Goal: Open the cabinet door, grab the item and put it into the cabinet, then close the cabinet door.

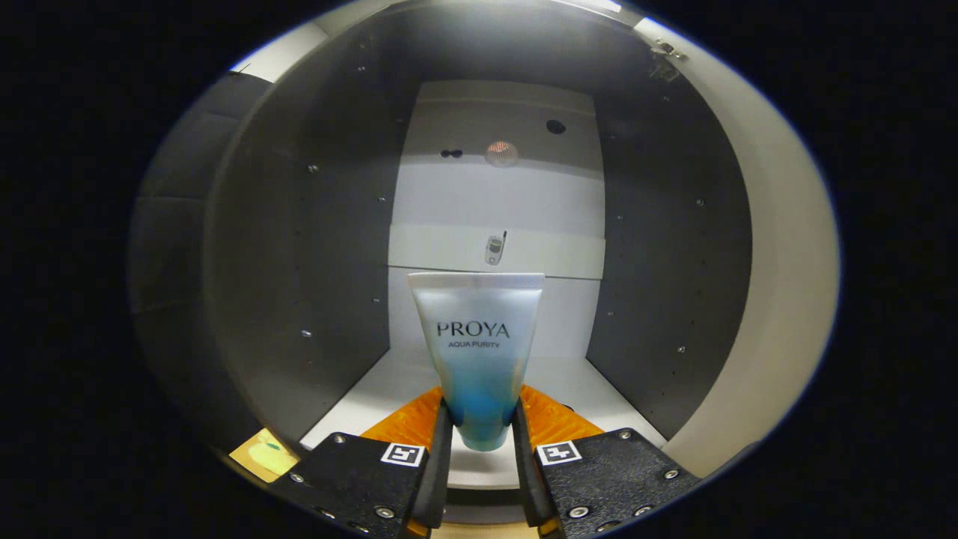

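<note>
We've got the tongs (480, 430) clenched on the cosmetic tube (479, 352), both fingers (440, 449) pressing its lower, narrower end, the flat crimped end up, tube upright between them. Tongs sit at the mouth of the open cabinet (299, 247): dark side walls left and right of the fingers, pale floor (584, 389) just ahead, pale back panel (501, 202) beyond the tube. We see the open cabinet door (778, 262) swung out right of the tongs, a hinge (664, 54) at its top.
</note>
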A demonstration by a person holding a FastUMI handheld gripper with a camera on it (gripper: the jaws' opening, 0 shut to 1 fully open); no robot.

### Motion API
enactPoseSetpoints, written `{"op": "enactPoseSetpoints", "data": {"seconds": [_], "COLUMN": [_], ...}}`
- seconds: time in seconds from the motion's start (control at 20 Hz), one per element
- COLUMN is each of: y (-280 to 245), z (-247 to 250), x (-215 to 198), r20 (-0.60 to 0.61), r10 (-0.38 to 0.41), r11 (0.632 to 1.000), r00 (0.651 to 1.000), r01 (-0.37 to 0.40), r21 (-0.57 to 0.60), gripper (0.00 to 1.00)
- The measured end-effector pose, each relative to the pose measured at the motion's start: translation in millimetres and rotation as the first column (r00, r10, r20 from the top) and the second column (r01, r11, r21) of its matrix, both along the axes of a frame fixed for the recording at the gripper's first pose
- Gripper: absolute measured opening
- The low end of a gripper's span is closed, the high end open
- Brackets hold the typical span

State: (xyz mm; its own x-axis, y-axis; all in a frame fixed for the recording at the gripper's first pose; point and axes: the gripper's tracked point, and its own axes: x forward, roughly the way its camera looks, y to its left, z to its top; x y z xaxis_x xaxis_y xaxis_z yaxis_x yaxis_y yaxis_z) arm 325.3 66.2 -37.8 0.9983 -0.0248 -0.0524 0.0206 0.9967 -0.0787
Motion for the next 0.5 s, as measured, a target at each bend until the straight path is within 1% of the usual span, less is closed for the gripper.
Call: {"op": "enactPoseSetpoints", "data": {"seconds": [0.1,0.2,0.5], "y": [-3,-5,-4], "z": [-15,-24,-48], "x": [16,26,41], "r20": [-0.035,-0.044,-0.085], "r10": [0.002,-0.001,-0.005], "r11": [1.0,1.0,0.999], "r00": [0.999,0.999,0.996], "r01": [-0.001,0.002,0.009], "r21": [0.018,0.028,0.047], "gripper": [0.4,0.4,0.41]}}
